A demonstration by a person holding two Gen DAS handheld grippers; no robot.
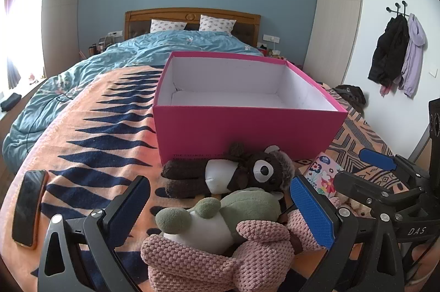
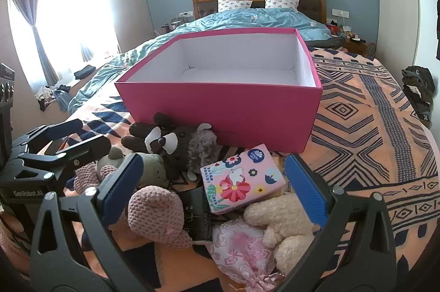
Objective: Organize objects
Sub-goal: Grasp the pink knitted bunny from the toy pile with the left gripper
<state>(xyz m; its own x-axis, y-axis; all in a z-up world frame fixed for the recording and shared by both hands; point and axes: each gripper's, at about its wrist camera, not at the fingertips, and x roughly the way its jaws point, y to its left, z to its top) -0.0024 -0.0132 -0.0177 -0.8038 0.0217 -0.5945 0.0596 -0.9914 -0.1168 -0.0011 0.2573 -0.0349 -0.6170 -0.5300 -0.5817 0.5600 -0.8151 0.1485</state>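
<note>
Both grippers are hovering over the toy pile on the bed (image 2: 385, 127), fingers spread wide, nothing gripped. Left gripper (image 1: 220, 206) is straddling the green plush (image 1: 242, 206) and pink knit plush (image 1: 209, 259), with the brown plush (image 1: 233, 173) lying just beyond, against the pink box (image 1: 247, 132). Right gripper (image 2: 217, 193) is framing the tissue pack (image 2: 242, 178), cream plush (image 2: 286, 226) and pink pouch (image 2: 242, 248). Box is sitting empty behind the pile. Looks like the pre-grasp step. Next move is probably calling for lowering onto one item, closing, then lifting over the box wall.
</note>
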